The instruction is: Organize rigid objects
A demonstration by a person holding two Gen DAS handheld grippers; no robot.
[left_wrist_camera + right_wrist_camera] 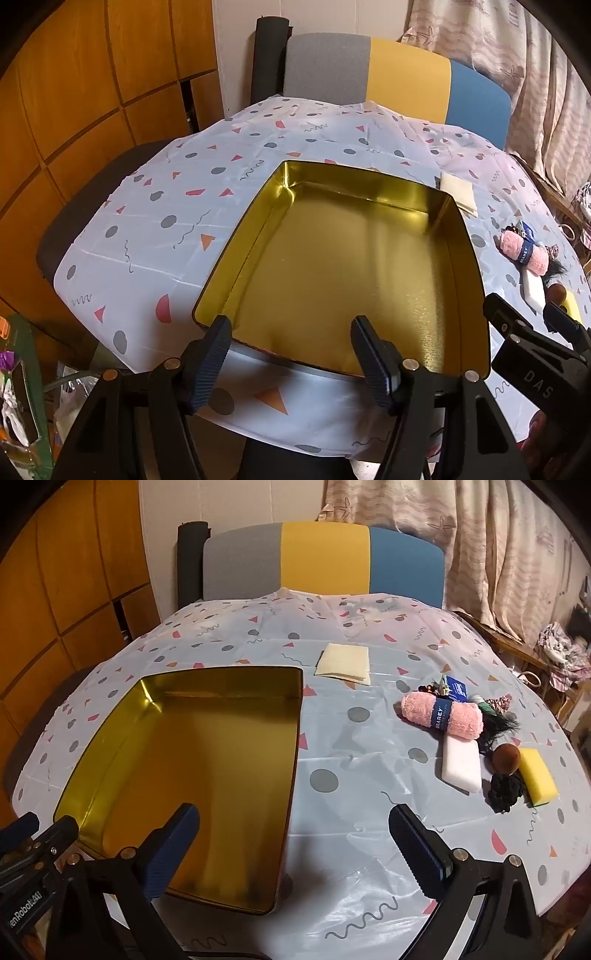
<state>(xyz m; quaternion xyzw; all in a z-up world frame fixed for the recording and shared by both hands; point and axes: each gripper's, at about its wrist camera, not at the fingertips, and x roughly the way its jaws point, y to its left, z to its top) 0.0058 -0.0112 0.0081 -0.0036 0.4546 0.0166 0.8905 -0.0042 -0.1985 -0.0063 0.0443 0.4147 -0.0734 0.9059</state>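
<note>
An empty gold tin box (343, 258) sits on the patterned tablecloth; it also shows in the right wrist view (192, 771) at the left. My left gripper (291, 354) is open and empty over the tin's near rim. My right gripper (295, 845) is open and empty above the tin's near right corner. At the right lie a pink towel roll (443, 716), a white block (461, 768), a yellow sponge (539, 775), a brown ball (506, 758), a black scrunchie (506, 790) and a small blue card (456, 688). The pink roll (522, 253) shows in the left wrist view too.
A cream cloth square (343, 662) lies beyond the tin. A grey, yellow and blue chair back (325, 561) stands at the table's far edge. Wooden cabinets (74, 572) are at the left, curtains (498, 546) at the right. Clutter (18, 387) sits below the table's left edge.
</note>
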